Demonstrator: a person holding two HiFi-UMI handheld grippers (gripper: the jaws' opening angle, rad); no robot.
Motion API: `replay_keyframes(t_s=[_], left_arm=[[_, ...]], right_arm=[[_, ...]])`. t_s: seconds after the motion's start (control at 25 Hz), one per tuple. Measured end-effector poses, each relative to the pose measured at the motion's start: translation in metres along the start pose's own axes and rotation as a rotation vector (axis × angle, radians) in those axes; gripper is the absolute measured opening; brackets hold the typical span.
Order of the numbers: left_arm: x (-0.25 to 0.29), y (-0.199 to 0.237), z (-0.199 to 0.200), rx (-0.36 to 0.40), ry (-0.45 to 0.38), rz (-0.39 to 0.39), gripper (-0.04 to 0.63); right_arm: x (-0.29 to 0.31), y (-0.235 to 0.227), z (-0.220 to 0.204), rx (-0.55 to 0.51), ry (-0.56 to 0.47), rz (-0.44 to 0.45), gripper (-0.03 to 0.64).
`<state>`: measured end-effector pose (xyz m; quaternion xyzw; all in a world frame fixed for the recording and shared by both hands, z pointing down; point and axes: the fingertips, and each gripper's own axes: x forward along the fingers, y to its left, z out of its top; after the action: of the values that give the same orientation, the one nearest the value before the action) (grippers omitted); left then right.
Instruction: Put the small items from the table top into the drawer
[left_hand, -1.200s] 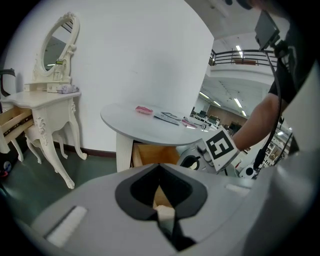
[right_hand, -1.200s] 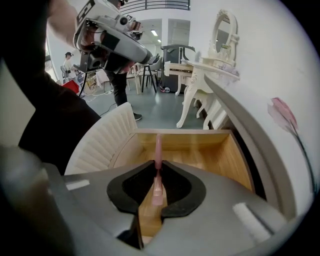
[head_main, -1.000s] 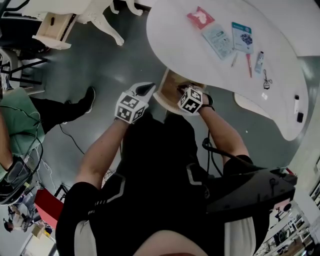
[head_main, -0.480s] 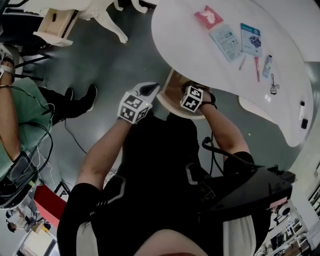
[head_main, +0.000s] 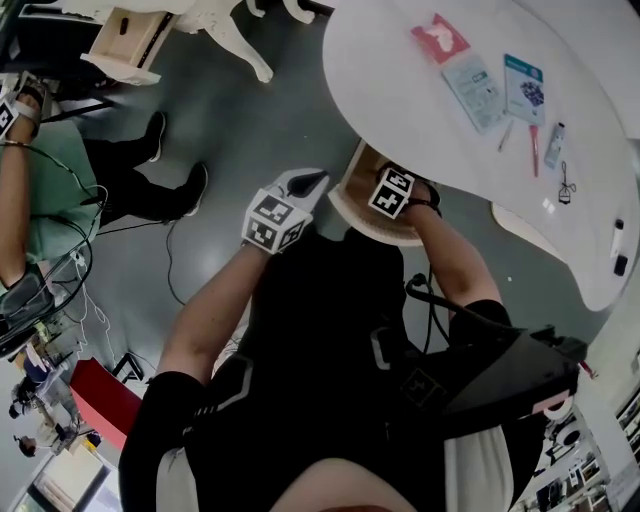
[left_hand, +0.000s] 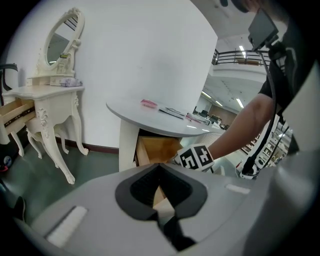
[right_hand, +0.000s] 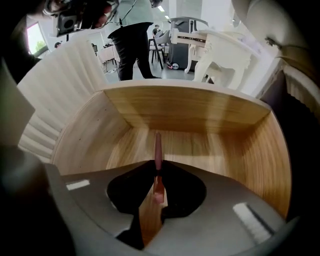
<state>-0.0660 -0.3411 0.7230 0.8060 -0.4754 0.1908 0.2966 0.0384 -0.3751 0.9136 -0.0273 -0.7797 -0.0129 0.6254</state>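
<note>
The right tongs (right_hand: 158, 169) are clenched on a thin pink stick (right_hand: 158, 146), pointing steeply down inside the open wooden drawer (right_hand: 210, 117) — the stick's far end is over the drawer floor. The left tongs (left_hand: 159, 167) are closed and empty, near the drawer. Flat packets (head_main: 478, 80) lie on the white tabletop (head_main: 400, 90).

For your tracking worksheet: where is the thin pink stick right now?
In the right gripper view, the thin pink stick is pinched in the jaws of the right tool, centred over the floor of the open wooden drawer.
</note>
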Motion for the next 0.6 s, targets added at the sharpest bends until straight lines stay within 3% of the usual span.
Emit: replay_keyframes(t_s=[0.48, 0.6], left_arm=[[-0.017, -0.004, 0.003, -0.003, -0.006, 0.011, 0.000], [-0.025, -0.002, 0.004, 0.006, 0.002, 0.016, 0.000]], right_arm=[[0.017, -0.004, -0.009, 0.054, 0.032, 0.005, 0.071], [0.015, -0.005, -0.010, 0.071, 0.038, 0.005, 0.161]])
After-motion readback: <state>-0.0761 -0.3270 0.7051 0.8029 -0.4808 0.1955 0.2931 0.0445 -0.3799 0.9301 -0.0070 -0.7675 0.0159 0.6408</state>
